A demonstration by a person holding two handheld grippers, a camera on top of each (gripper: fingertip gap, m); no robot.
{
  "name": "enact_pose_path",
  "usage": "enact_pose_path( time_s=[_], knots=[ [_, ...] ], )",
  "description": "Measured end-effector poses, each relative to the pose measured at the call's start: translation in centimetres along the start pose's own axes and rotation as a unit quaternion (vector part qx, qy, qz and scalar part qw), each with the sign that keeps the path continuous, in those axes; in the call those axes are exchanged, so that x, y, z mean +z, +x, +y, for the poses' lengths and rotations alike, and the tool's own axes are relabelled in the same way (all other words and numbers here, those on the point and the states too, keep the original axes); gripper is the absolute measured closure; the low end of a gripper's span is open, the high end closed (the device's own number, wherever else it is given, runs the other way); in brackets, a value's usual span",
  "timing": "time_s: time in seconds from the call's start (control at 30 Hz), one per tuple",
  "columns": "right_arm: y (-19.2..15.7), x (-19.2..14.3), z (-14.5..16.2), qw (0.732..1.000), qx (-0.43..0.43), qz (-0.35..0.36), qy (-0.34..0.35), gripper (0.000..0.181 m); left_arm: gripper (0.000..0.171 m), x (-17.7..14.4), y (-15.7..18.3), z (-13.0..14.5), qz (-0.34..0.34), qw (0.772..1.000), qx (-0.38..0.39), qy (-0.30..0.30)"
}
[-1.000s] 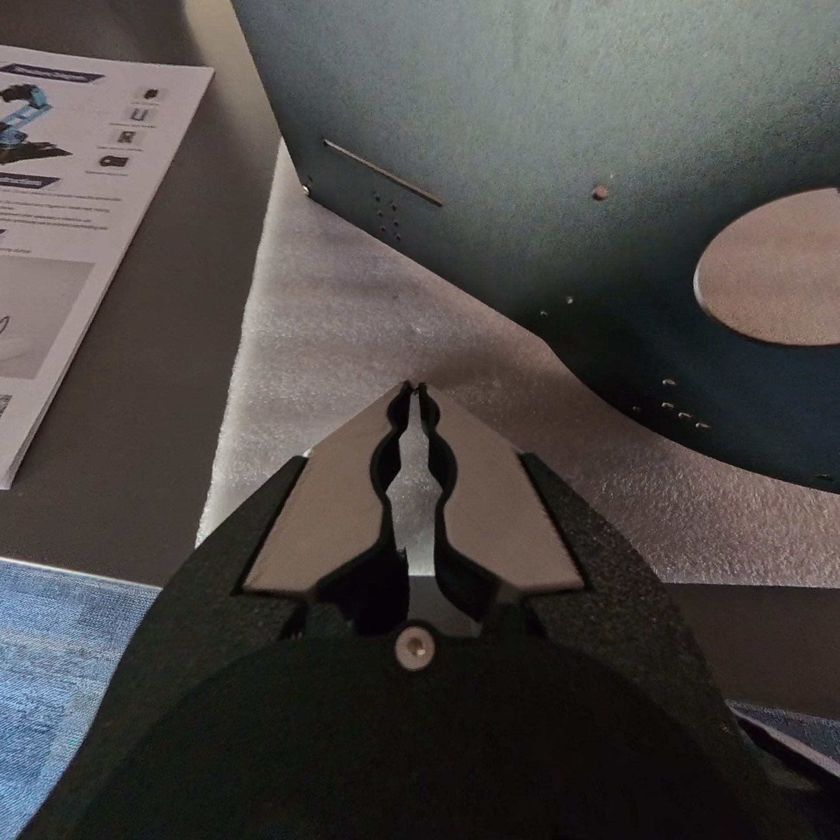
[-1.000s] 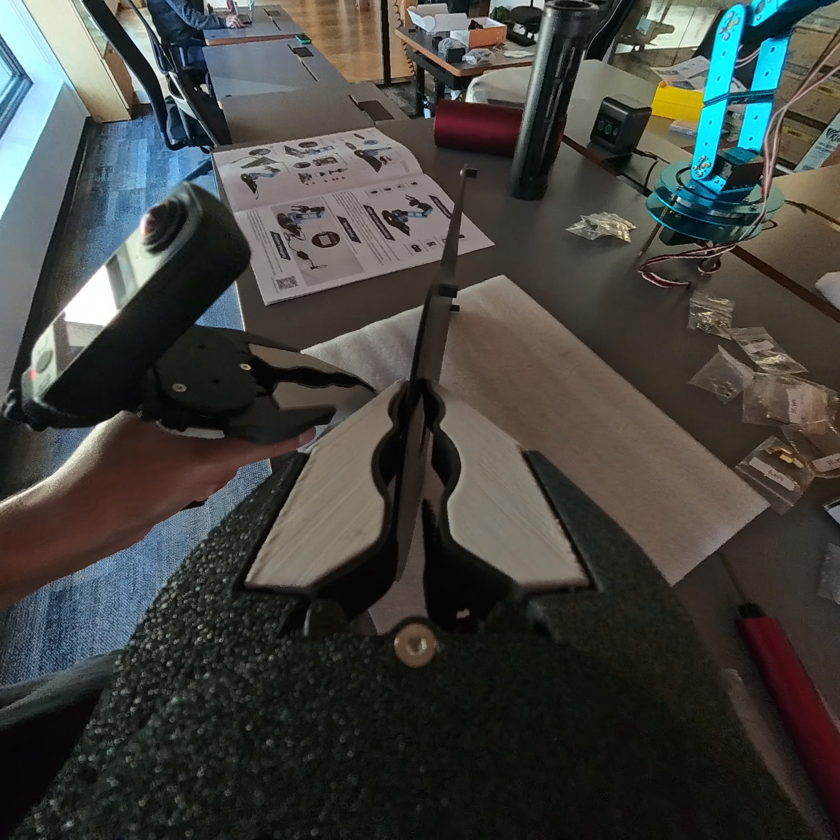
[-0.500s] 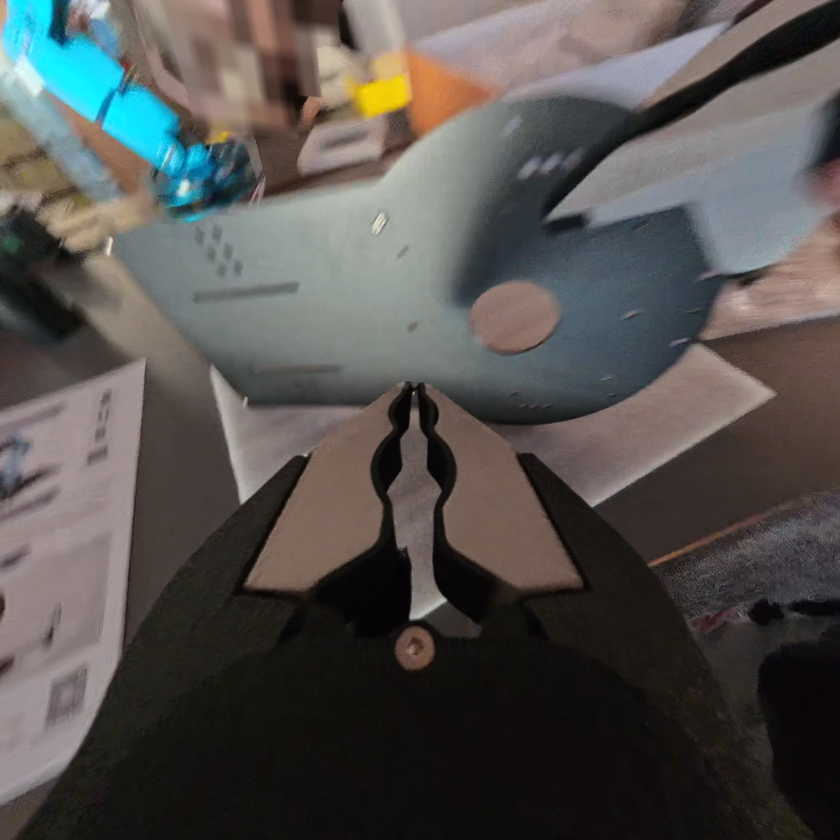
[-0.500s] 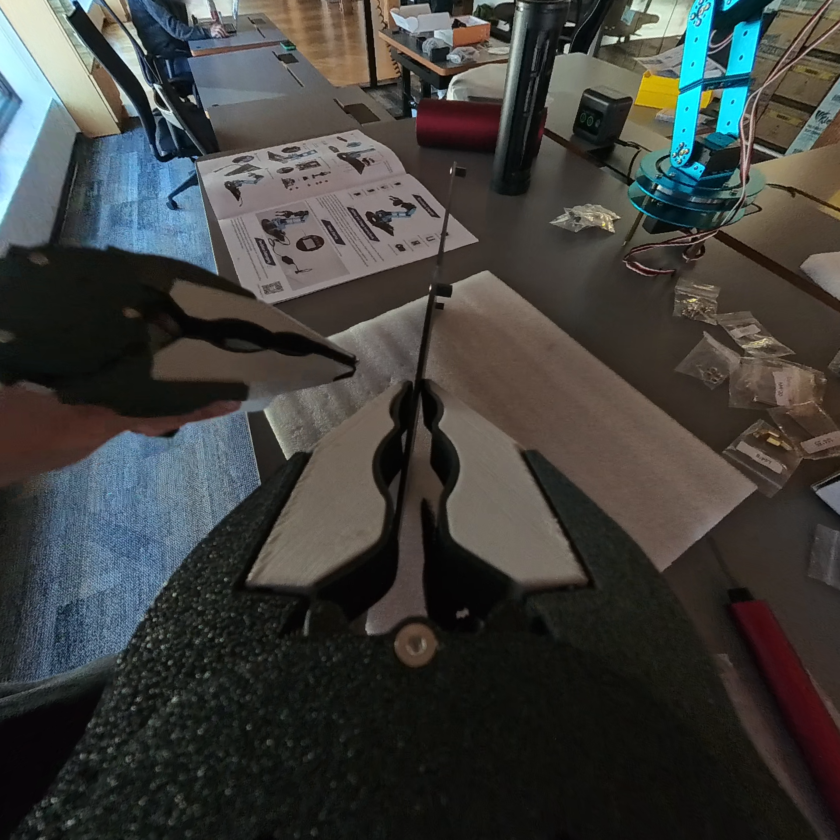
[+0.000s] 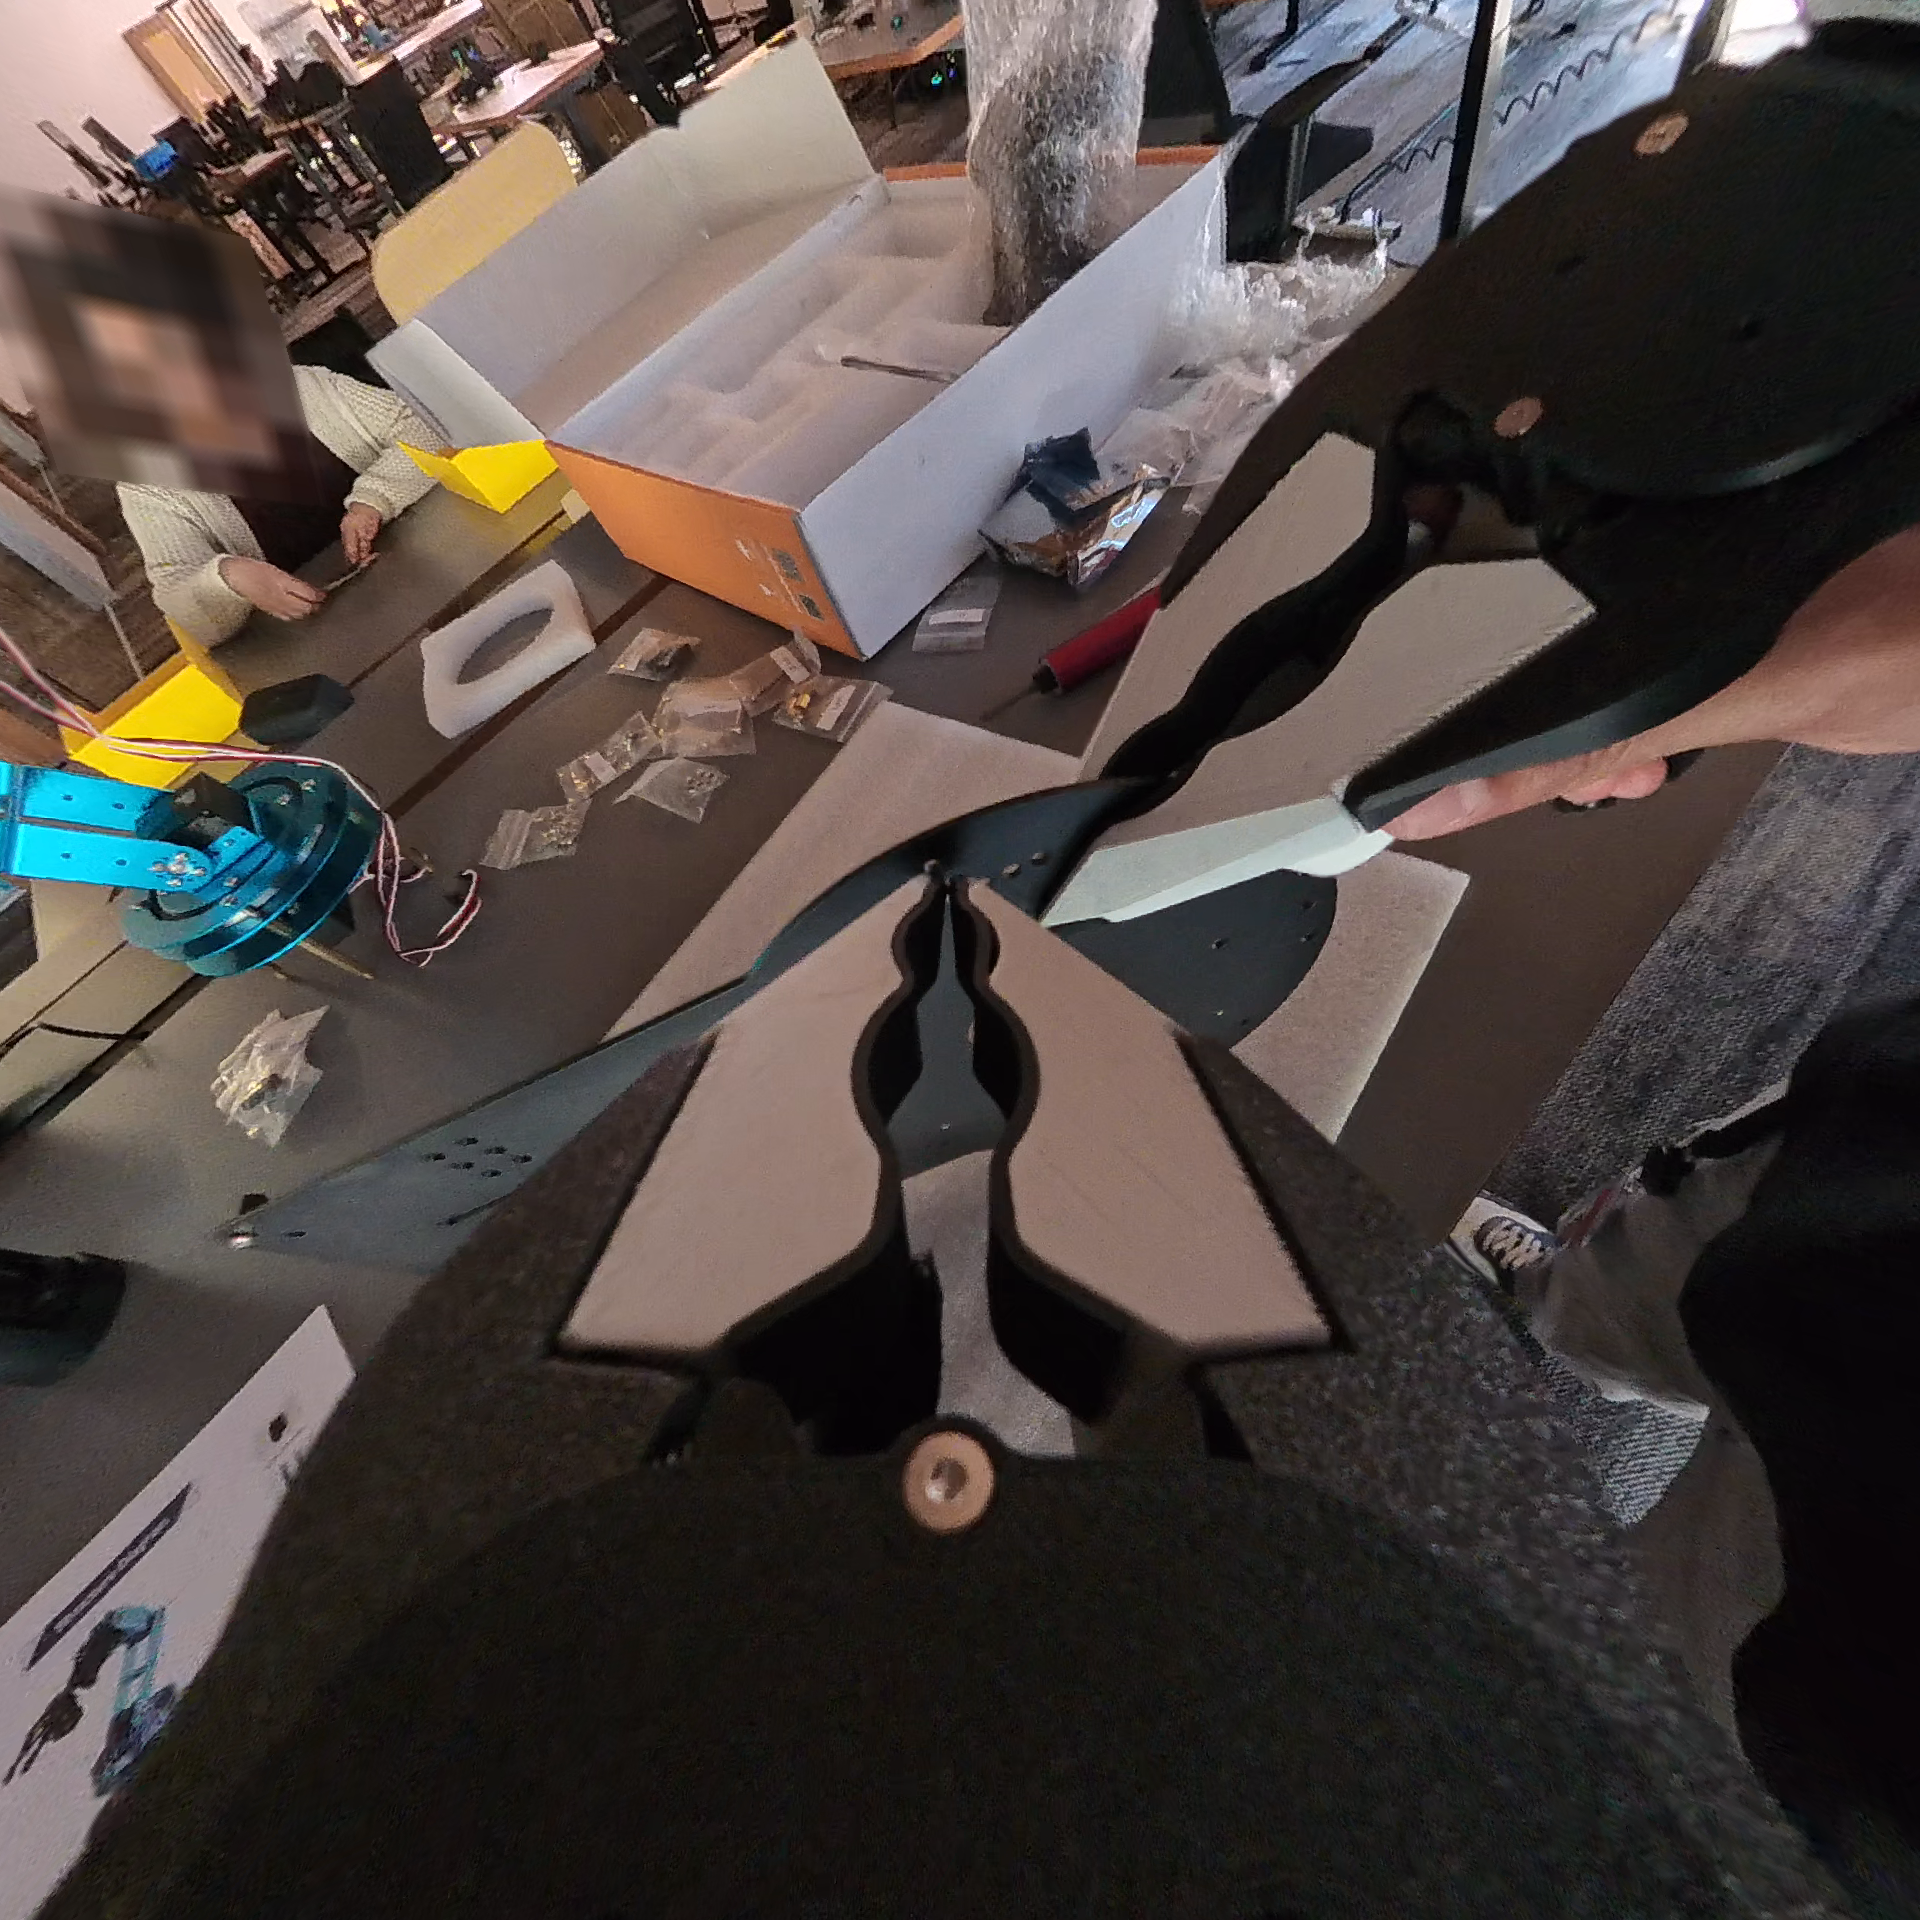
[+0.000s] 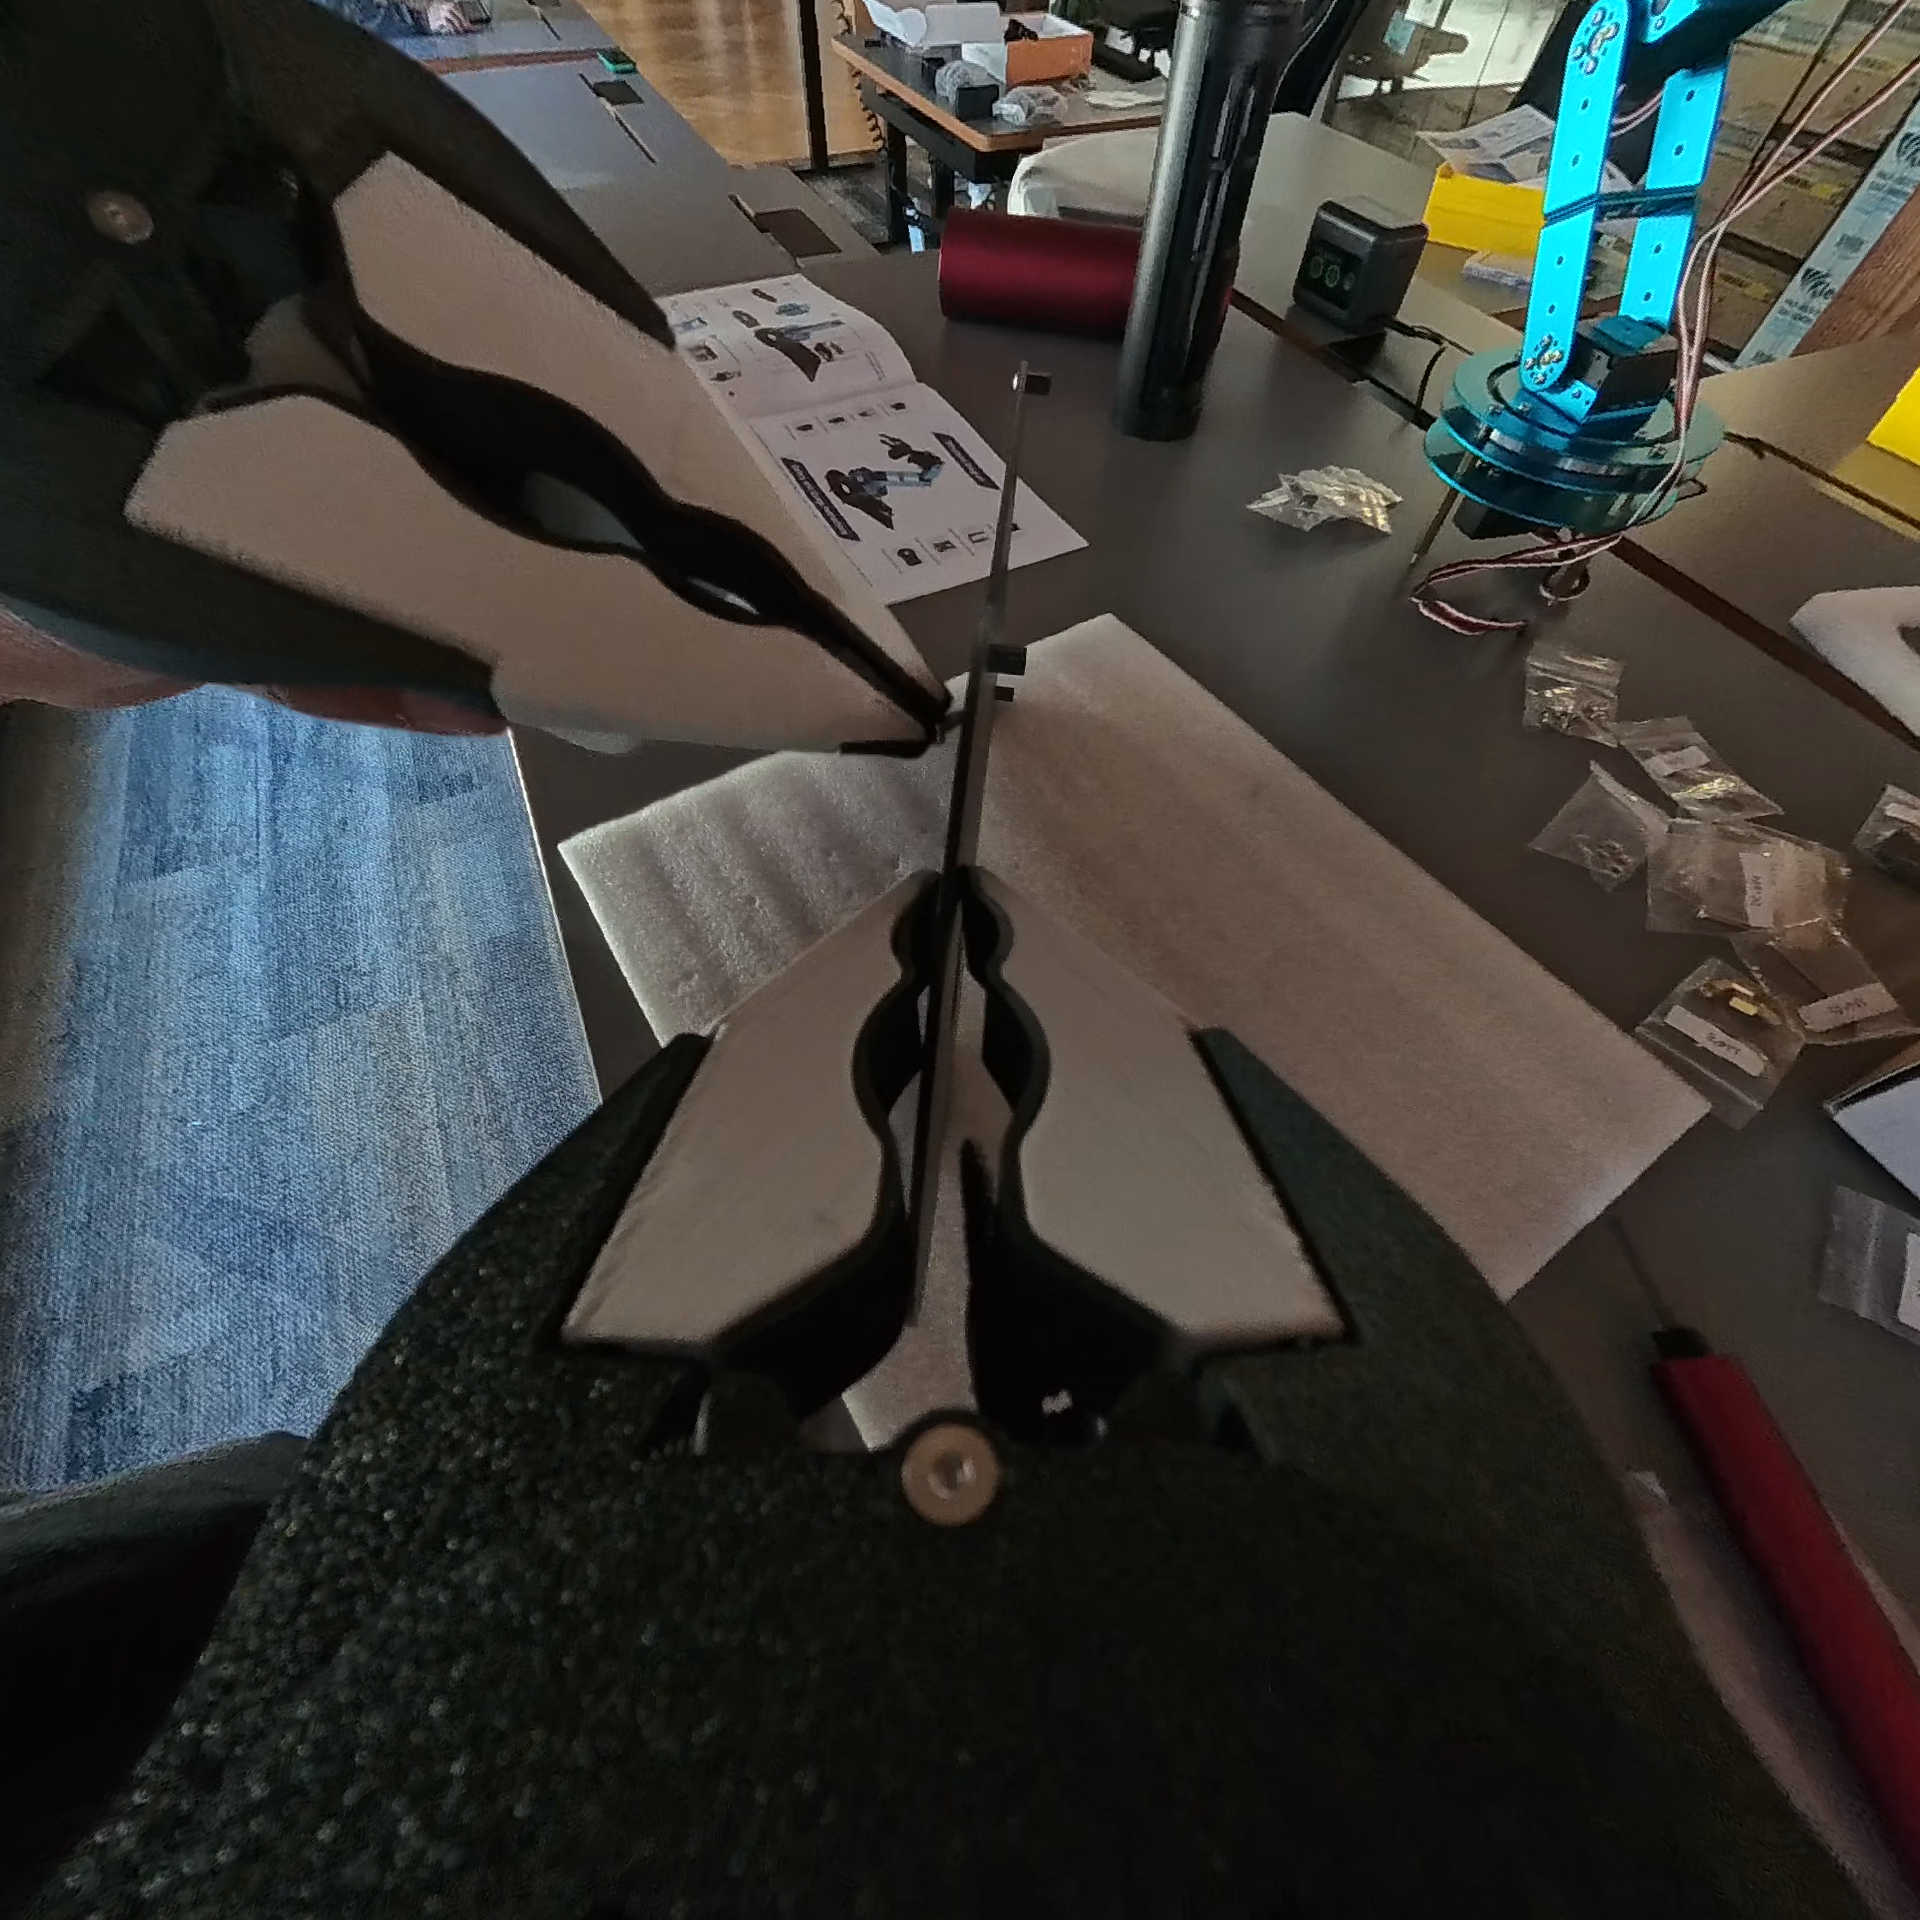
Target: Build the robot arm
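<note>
My right gripper is shut on a thin dark metal plate. It holds the plate upright, edge-on to its camera, above a white foam sheet. My left gripper is shut, with its tips right at the plate's flat face. In the right wrist view the left gripper comes in from the upper left and touches the plate's side. I cannot tell whether anything small is pinched in its tips. In the left wrist view the right gripper reaches in from the upper right, clamped on the plate's edge.
A blue robot arm base with wires, several bags of small parts, an open manual, a black cylinder and a red-handled tool lie on the table. An orange-and-white box stands behind. A person sits far left.
My left gripper rose from low over the foam, swung round and came tips-first against the plate's face near the right gripper. The right gripper kept holding the plate upright.
</note>
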State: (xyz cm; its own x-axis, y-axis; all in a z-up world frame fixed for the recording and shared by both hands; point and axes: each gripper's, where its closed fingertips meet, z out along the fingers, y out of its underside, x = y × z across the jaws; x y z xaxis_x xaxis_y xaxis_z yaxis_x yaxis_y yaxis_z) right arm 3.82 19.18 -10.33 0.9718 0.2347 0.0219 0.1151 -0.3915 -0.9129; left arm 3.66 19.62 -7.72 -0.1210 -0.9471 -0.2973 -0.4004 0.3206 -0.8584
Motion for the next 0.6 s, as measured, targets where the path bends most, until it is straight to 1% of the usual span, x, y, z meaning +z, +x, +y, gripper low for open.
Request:
enact_pose_path(
  time_s=[0.37, 0.6],
  knots=[
    [0.03, 0.02, -0.01, 1.0, 0.006, 0.007, -0.001, 0.18, 0.171, -0.04, 0.24, -0.44, 0.037, 0.999, 0.01, 0.023],
    [0.34, 0.0, 0.02, 1.0, 0.008, 0.013, -0.001, 0.18, 0.171, 0.33, 0.06, -0.38, 0.042, 0.998, 0.021, 0.029]
  ],
)
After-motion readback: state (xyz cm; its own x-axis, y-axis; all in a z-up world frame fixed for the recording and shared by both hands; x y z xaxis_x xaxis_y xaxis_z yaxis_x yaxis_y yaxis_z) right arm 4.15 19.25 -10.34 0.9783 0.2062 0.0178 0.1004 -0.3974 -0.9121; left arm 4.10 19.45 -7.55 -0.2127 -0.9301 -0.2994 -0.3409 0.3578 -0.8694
